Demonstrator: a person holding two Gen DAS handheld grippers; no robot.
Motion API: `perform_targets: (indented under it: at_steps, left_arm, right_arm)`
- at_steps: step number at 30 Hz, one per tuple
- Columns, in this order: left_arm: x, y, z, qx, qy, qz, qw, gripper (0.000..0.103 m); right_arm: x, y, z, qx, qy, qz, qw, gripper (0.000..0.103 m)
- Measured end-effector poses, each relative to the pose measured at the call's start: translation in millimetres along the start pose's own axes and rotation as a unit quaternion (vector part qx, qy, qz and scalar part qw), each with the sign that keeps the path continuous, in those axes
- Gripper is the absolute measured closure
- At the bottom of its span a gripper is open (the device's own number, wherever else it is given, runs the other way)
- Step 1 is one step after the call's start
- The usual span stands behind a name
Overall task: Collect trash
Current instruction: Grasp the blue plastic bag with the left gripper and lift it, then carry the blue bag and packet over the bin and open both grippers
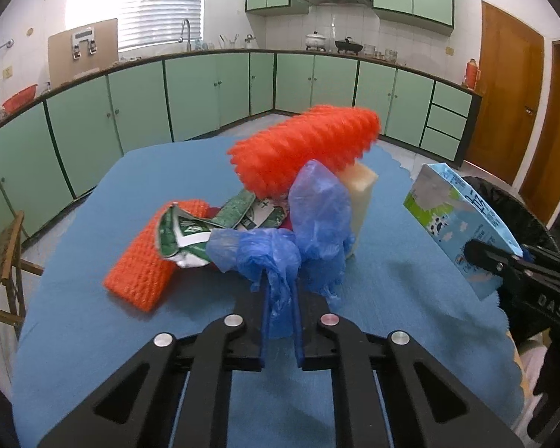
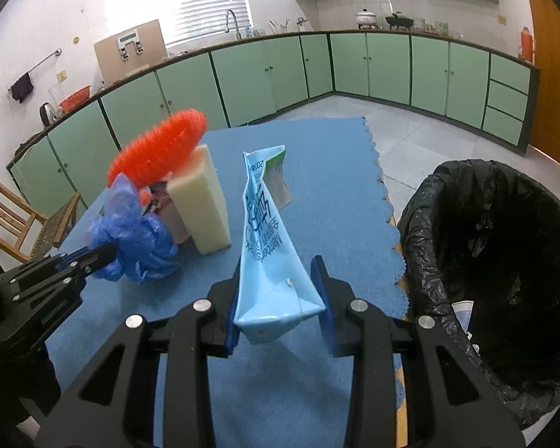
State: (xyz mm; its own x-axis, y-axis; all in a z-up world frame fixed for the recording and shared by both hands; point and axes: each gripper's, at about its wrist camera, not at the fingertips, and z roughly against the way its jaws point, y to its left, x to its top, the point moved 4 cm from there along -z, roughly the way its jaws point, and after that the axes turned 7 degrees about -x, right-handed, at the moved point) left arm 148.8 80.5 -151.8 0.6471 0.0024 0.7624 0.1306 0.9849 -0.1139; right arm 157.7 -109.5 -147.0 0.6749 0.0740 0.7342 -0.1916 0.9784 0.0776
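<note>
I've got the light-blue flattened milk carton [image 2: 270, 246] pinched at its folded base by the right hand-held gripper [image 2: 278, 298], clenched on it, carton standing upright above the blue scalloped bench mat [image 2: 332, 171]. It's held up off the bench, I reckon so it can swing over to the black-bagged trash bin [image 2: 485, 246] just beside the mat's right edge. Left hand-held gripper [image 1: 280, 317] is clamped on the crumpled blue plastic bag [image 1: 298, 239], which is bunched betw. the pads w/ the rest of the pile behind: orange spiky foam net [image 1: 302, 145] on top, cream foam block [image 1: 360, 201] upright against it. Left view alone shows a second orange net [image 1: 145, 261] and torn green-white wrapper [image 1: 190, 235] lying flat; right view alone shows inside the bin, w/ something pale at the bottom, can't tell what.
</note>
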Motion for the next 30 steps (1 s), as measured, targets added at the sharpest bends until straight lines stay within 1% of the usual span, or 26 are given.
perform_targets:
  at_steps: [5,10,19,30]
  left_arm:
    - [-3.1,-3.9,20.6,-0.015,0.002,-0.005,0.9999,0.093]
    - [-2.3,-13.2,32.2,-0.028,-0.003,-0.009,0.9996,0.093]
    - [18.5,-33.3,51.0,-0.041,-0.03,-0.025,0.9984,0.093]
    - [31.2,-66.3,61.1,-0.064,-0.046,-0.039,0.9961,0.093]
  right_arm:
    - [1.9,1.9,16.7,0.002,-0.011,-0.004,1.0,0.071]
    - [3.4,2.0,33.6,0.001,-0.022,-0.005,1.0,0.071]
    - [6.3,-9.7,64.3,-0.007,-0.041,-0.02,0.999,0.071]
    - [11.8,-31.7,98.0,-0.022,-0.07,-0.038,0.997,0.071]
